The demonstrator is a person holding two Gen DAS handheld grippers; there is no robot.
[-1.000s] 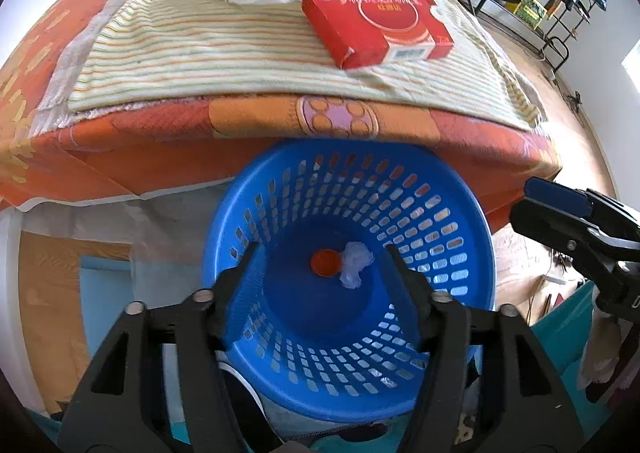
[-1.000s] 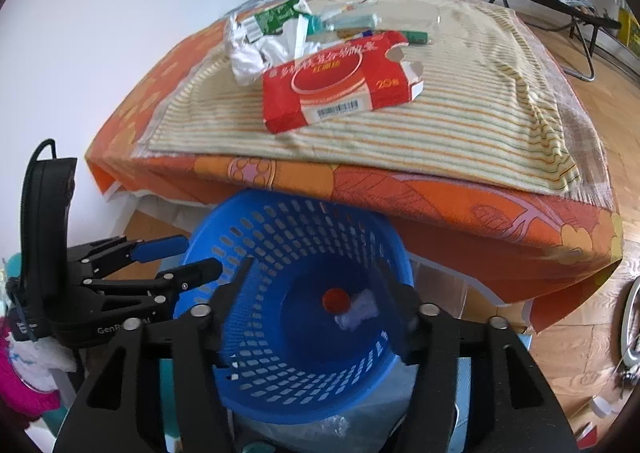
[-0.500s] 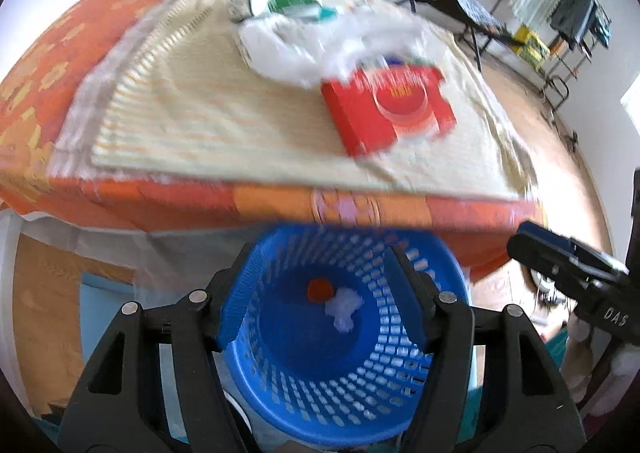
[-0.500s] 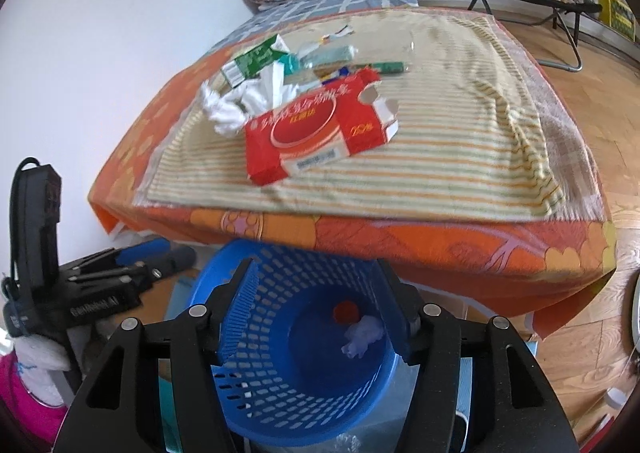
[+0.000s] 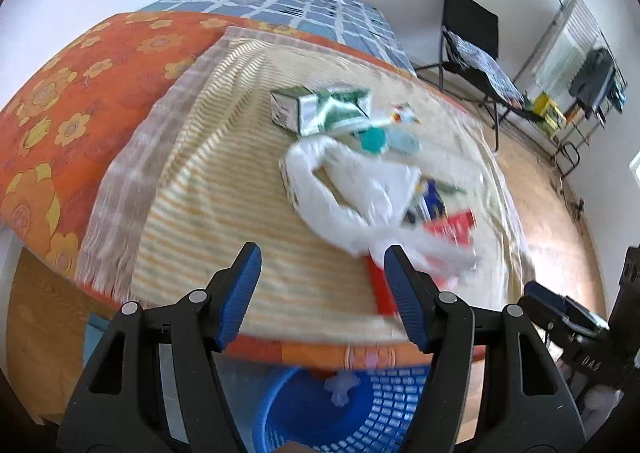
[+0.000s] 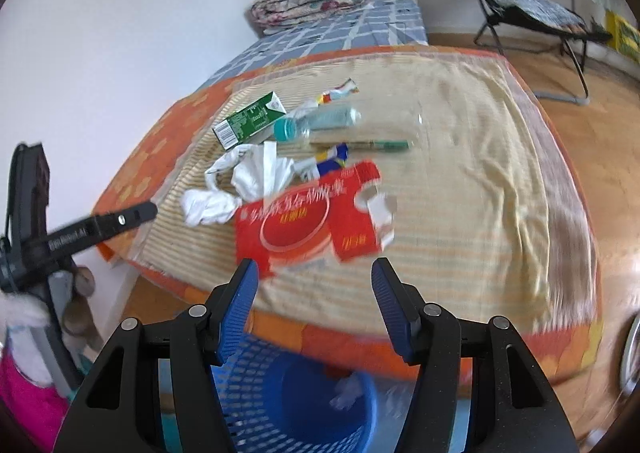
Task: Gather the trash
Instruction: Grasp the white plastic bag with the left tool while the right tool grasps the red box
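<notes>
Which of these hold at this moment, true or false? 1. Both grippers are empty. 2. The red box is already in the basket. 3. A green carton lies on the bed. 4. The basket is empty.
1. True: the left gripper and right gripper stand open with nothing between the fingers.
2. False: the red box lies on the striped cloth on the bed.
3. True: the green carton lies beyond the white bag.
4. False: the blue basket holds a white scrap.
</notes>
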